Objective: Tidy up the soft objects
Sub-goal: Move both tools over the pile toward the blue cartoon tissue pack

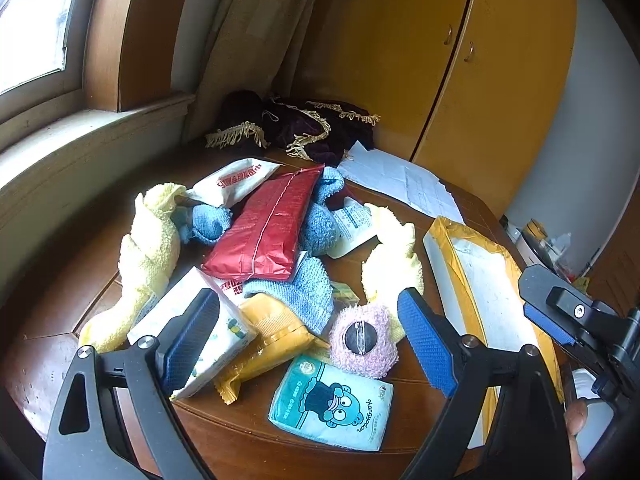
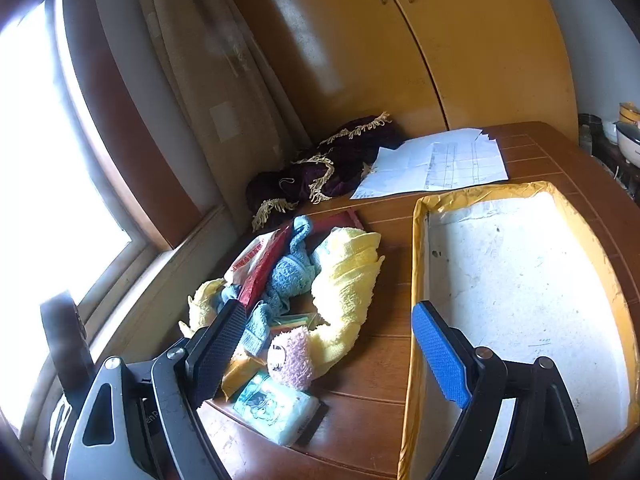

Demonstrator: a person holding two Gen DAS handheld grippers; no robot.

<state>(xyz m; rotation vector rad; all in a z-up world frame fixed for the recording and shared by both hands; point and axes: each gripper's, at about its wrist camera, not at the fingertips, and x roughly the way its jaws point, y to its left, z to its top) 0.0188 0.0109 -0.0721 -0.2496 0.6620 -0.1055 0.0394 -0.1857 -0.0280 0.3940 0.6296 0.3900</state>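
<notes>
My left gripper (image 1: 310, 336) hangs above the near part of the pile with its jaws spread wide and nothing between them. Under it I see a pink fluffy roll (image 1: 363, 341), a teal tissue pack with a blue cartoon figure (image 1: 332, 402) at the table edge, and a yellow-orange packet (image 1: 269, 342) just beside a white tissue pack (image 1: 200, 332). Behind these lie a blue towel (image 1: 298, 292), a red packet (image 1: 270, 226) on top of it, and yellow towels (image 1: 146, 258) on both sides.

My right gripper (image 2: 328, 354) is also released and holds nothing. Its left finger is over the pile, and its right finger is over the near rim of the tray with yellow tape edge (image 2: 418, 264), which stands just beside the soft things on the wooden table (image 2: 384, 376). Farther away are white paper sheets (image 2: 436, 162) and a dark purple cloth with gold fringe (image 2: 340, 160), near the yellow cupboard (image 2: 460, 40).
</notes>
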